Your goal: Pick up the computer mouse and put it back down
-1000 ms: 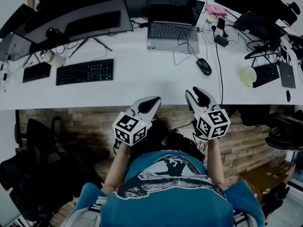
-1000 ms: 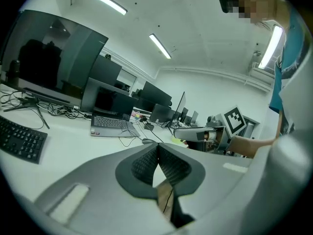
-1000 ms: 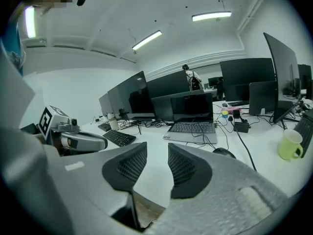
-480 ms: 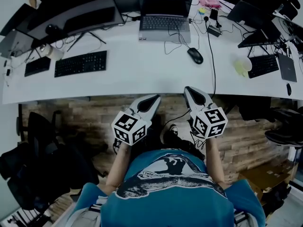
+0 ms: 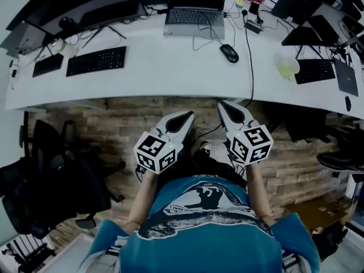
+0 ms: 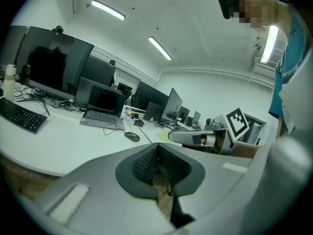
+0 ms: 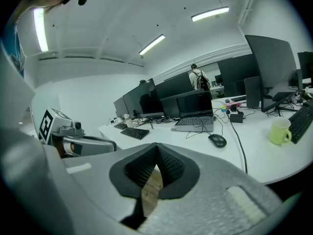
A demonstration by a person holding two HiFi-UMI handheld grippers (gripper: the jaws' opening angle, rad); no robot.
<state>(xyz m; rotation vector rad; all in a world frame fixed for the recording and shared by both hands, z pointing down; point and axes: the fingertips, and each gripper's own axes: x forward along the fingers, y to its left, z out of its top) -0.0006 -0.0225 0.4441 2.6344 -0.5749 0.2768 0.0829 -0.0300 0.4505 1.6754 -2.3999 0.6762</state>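
Note:
The black computer mouse (image 5: 229, 53) lies on the white desk (image 5: 170, 73), in front of the laptop, with its cable running back. It also shows in the left gripper view as the mouse (image 6: 131, 136) and in the right gripper view as the mouse (image 7: 217, 140). Both grippers hang over the wooden floor, short of the desk's near edge and well apart from the mouse. My left gripper (image 5: 185, 116) is shut with nothing in it; its pads (image 6: 157, 147) meet. My right gripper (image 5: 222, 104) is also shut and empty, pads (image 7: 156, 147) together.
A laptop (image 5: 189, 17), two black keyboards (image 5: 96, 60), monitors and cables fill the back of the desk. A yellow-green mug (image 5: 286, 67) stands to the right of the mouse. A black office chair (image 5: 45, 152) stands on the floor at the left.
Both grippers have drawn back from the desk edge, and the desk sits further up in the head view. The right jaws, slightly apart a second ago, are now together.

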